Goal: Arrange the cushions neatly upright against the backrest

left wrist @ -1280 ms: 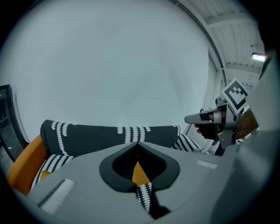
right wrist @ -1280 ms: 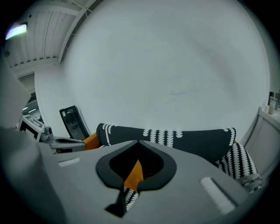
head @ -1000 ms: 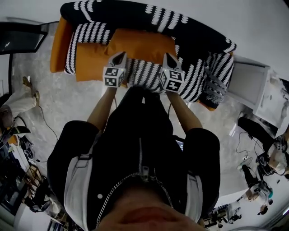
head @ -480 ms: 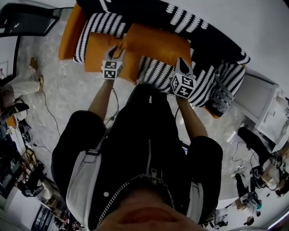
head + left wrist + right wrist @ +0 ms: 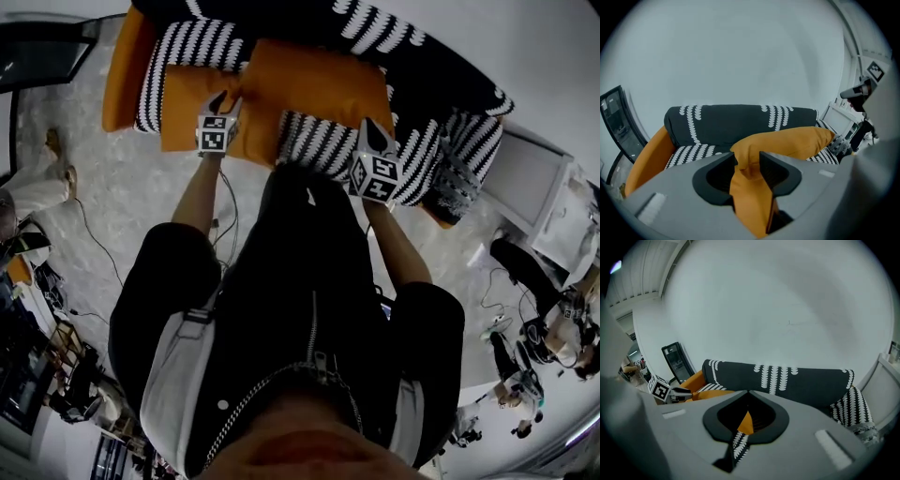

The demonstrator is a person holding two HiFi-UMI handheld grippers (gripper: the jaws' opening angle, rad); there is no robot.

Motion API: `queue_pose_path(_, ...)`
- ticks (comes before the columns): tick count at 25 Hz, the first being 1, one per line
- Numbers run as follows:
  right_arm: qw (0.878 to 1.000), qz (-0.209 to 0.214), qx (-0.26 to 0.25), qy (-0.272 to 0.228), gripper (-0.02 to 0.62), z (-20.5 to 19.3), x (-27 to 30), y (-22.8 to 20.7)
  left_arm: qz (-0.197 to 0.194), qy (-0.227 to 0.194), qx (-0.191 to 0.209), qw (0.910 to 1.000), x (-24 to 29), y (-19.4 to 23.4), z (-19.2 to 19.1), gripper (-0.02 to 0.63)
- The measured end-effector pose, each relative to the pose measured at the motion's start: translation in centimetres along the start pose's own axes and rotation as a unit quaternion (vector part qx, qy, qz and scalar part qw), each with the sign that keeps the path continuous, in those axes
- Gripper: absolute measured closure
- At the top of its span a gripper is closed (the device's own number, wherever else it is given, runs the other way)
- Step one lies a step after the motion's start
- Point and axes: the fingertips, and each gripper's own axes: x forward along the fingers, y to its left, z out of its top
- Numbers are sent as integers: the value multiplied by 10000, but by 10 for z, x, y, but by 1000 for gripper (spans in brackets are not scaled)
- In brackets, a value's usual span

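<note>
An orange cushion [image 5: 314, 86] with a black-and-white striped underside [image 5: 323, 145] lies across the sofa seat, below the black patterned backrest [image 5: 309, 23]. My left gripper [image 5: 227, 101] is at its left end. In the left gripper view the jaws [image 5: 747, 161] are opening, and a fold of the orange cushion [image 5: 787, 143] hangs loosely between them. My right gripper [image 5: 373, 131] is at the cushion's right corner. In the right gripper view that gripper [image 5: 746, 401] is shut on an orange and striped corner [image 5: 746, 423].
The sofa has an orange armrest [image 5: 122, 66] at the left and a striped seat [image 5: 693, 151]. A striped cushion [image 5: 464, 141] and a grey patterned one [image 5: 455, 192] sit at its right end. A white cabinet [image 5: 525, 178] stands beside it. People and cables are on the floor around.
My left gripper has moved out to the left end of the orange cushion and its jaws have opened. The right gripper stays shut on its corner.
</note>
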Motion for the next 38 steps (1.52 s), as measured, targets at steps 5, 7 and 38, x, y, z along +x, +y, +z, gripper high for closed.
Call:
queue_pose_path(5, 9998, -125, 64, 172, 592, -12, 6, -7, -91, 312, -27, 9995, 21, 6, -20, 466)
queue_pose_path(7, 9996, -162, 123, 196, 592, -13, 7, -11, -57, 468, 7, 9989, 26, 9, -25, 544)
queue_pose_path(38, 9691, -979, 898, 2078, 423, -174, 34, -167, 48, 1117, 169, 9936, 25, -3, -31, 566)
